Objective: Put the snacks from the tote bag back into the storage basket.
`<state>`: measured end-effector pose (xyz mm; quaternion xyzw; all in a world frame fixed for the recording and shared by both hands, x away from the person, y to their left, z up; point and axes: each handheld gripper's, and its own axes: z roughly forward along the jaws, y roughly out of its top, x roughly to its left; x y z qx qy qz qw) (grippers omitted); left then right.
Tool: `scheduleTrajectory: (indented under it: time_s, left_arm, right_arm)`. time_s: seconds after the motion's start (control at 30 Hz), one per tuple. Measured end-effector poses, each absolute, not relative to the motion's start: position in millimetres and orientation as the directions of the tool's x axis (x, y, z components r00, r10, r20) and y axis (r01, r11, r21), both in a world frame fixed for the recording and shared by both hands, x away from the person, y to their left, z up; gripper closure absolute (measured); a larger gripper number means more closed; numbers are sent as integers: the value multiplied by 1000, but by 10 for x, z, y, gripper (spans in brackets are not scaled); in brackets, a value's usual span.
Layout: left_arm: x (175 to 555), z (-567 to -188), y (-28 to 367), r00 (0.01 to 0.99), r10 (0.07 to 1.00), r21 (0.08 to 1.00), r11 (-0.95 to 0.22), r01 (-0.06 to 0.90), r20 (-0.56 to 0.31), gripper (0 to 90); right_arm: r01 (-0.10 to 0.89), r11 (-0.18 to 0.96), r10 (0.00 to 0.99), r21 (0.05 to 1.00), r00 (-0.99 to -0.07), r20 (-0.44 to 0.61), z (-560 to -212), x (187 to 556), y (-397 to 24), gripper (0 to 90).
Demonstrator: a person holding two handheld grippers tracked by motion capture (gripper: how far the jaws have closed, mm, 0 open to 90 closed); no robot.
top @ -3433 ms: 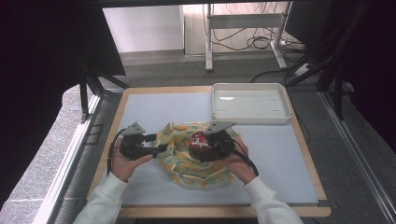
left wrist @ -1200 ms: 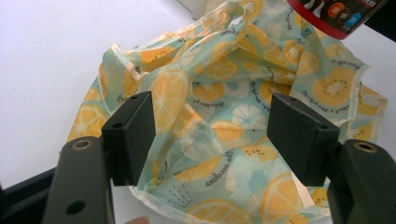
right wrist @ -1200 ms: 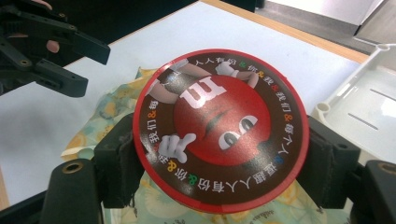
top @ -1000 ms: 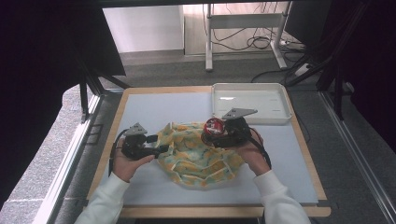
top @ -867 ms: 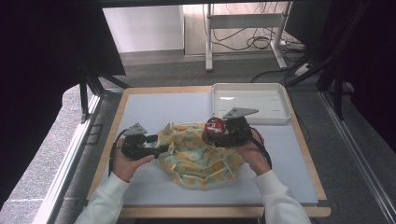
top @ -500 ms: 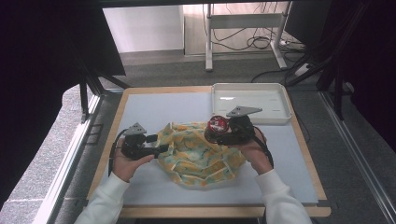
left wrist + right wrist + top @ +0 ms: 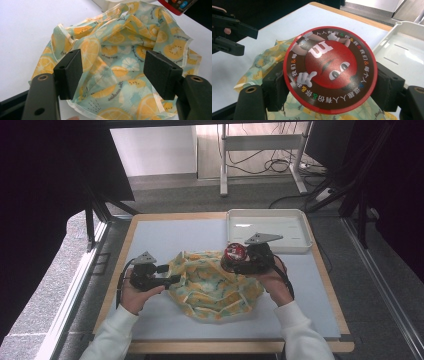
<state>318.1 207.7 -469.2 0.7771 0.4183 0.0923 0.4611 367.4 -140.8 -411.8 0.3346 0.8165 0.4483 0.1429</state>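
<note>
A person in white sleeves works two handheld grippers over a pale blue mat point(image 7: 160, 235) on a wood-edged table point(image 7: 120, 257), seen from the high view. At the left, the left hand point(image 7: 134, 292) holds the left gripper point(image 7: 170, 274) low at the left edge of a crumpled cloth point(image 7: 215, 282) printed with orange and lemon slices on a mint-green ground. In the left gripper view, its two black jaws stand wide apart, with the cloth point(image 7: 120, 57) lying between and beyond them on the mat; the picture does not settle whether the jaw pads touch the fabric. The cloth sits near the middle of the mat, heaped in loose folds, its pale hemmed border showing along the edges.

Toward the right, the right hand point(image 7: 272, 280) holds the right gripper point(image 7: 239, 261) above the far right part of the cloth. Its jaws are clamped on a round red-rimmed tin point(image 7: 235, 254), gripping it by the sides. In the right gripper view, the tin point(image 7: 329, 70) shows a brown lid bearing a red cartoon candy character and a ring of Chinese lettering, and is held clear of the cloth beneath it. At the far right of the table, just beyond the right gripper, sits a white rectangular plastic tray point(image 7: 300, 227).
</note>
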Motion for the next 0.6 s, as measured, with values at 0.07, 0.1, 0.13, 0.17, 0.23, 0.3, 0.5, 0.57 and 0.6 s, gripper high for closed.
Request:
scheduleTrajectory:
  time_s: [0.07,0.1,0.13,0.17,0.23,0.3,0.5,0.57,0.6]
  left_arm:
    - [3184,-4693,2080,633,734,792,-223,568,-247,317]
    - [3186,-4694,2080,632,734,792,-222,569,-248,317]
    - [3190,-4696,2083,632,734,791,-222,571,-250,317]
    - [3192,-4697,2084,632,734,789,-223,572,-251,317]
    - [3195,-4698,2086,633,732,787,-225,574,-252,316]
    - [3194,-4698,2088,632,733,787,-225,575,-252,316]
    - [3194,-4690,2099,635,729,787,-224,575,-257,316]
    - [3197,-4690,2106,636,728,786,-226,575,-256,315]
    - [3197,-4689,2109,634,729,785,-223,578,-259,315]
  right_arm:
    - [416,375,672,828,-737,67,-4116,3679,-1416,254]
    - [415,374,671,829,-738,67,-4113,3687,-1423,255]
    - [417,373,673,829,-736,67,-4109,3692,-1428,255]
    - [416,368,677,832,-733,67,-4100,3705,-1438,255]
    - [417,364,682,833,-729,67,-4079,3726,-1453,254]
    - [419,359,687,834,-723,68,-4062,3748,-1458,255]
    - [423,370,690,827,-721,61,-4050,3844,-1421,255]
    - [427,371,693,824,-718,61,-4042,3878,-1413,254]
    - [431,370,696,823,-715,61,-4036,3895,-1411,254]
